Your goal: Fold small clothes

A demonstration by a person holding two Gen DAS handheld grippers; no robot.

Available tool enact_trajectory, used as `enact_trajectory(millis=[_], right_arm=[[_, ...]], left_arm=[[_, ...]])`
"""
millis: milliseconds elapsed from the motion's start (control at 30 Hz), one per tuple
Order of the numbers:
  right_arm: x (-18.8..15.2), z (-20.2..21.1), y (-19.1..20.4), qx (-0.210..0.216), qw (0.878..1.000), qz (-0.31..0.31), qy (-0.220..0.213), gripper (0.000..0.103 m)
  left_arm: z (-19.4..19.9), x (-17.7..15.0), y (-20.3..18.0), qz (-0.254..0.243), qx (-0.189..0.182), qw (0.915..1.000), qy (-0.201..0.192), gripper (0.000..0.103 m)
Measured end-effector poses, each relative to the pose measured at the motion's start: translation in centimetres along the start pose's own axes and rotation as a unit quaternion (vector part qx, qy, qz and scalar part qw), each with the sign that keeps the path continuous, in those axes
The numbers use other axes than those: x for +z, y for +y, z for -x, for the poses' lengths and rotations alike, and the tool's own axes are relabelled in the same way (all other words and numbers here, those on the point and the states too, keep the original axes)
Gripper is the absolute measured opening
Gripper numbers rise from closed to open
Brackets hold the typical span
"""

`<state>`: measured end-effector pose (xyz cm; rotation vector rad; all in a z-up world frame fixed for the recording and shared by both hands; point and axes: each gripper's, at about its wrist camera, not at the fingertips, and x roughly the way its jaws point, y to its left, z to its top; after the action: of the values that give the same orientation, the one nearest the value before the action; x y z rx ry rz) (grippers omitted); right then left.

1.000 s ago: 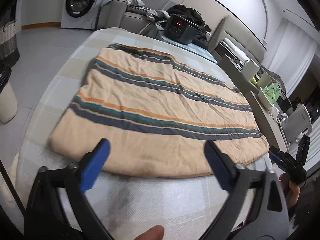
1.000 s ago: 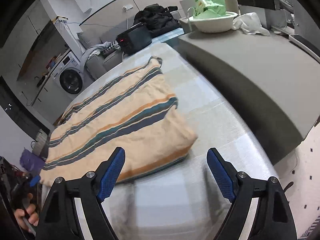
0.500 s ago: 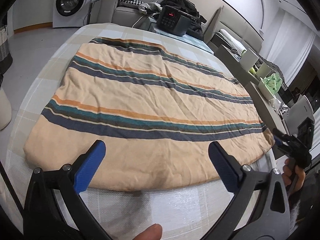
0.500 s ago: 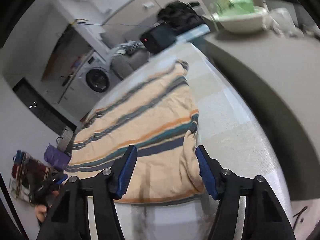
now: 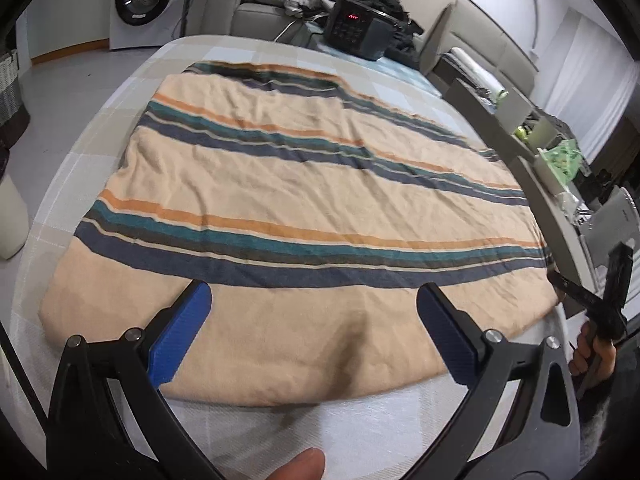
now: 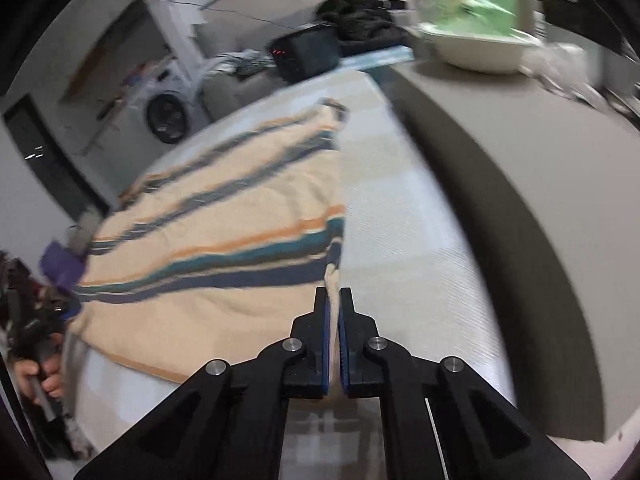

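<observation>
Right gripper (image 6: 333, 300) closed since earlier, now pinching striped cloth (image 5: 304, 208) corner; left gripper (image 5: 308, 336) spread wide above near edge

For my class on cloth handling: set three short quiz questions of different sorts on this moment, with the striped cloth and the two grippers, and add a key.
1. True or false: the left gripper is shut on the striped cloth.
2. Which part of the cloth does the right gripper pinch? A) its far edge by the black appliance; B) its near right corner; C) its middle.
3. Fill in: the cloth lies spread on the checked ____.

Key
1. False: its jaws stand wide apart over the near edge.
2. B: cream fabric rises between the closed fingers at that corner.
3. Table.
</observation>
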<state>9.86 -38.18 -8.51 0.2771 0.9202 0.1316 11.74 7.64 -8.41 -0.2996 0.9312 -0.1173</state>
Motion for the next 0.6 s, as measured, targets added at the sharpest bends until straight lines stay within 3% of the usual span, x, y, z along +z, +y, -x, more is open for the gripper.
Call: enact_trajectory(millis=[100,167,233,300,333,433,600], right_arm=[[0.2,0.8,-0.2,-0.017,1.0,-0.012,-0.005,0.009],[0.5,2.4,0.4,-0.002,0.999,-0.007,-0.037,0.017],[0.9,3.5,1.9,0.007,0.998,0.008,-0.065,0.033],[1.0,3.6,4.4,0.021,0.996,0.031,-0.082,0.034],[1.0,3.4,5.5,0.03,0.995,0.044,-0.082,0.039],[0.6,0.9,9.8,0.045,0.993,0.088,-0.057,0.051],[-0.3,-4.3,14.9,0.047,0.988,0.143,0.016,0.053]], left_arm=[[0.1,-0.3,0.5,-0.006,0.023,0.9997,0.004,0.102],[1.1,-0.7,0.6,-0.012,0.026,0.9996,-0.004,0.102],[1.6,-0.5,0.1,-0.019,0.028,0.9994,-0.011,0.102],[1.8,0.0,-1.1,-0.026,0.021,0.9992,-0.02,0.102],[1.8,0.2,-1.9,-0.031,0.012,0.9992,-0.023,0.102],[0.8,0.8,-5.3,-0.072,-0.014,0.997,-0.023,0.102],[-3.8,1.4,-7.3,-0.094,-0.008,0.9952,0.026,0.102]])
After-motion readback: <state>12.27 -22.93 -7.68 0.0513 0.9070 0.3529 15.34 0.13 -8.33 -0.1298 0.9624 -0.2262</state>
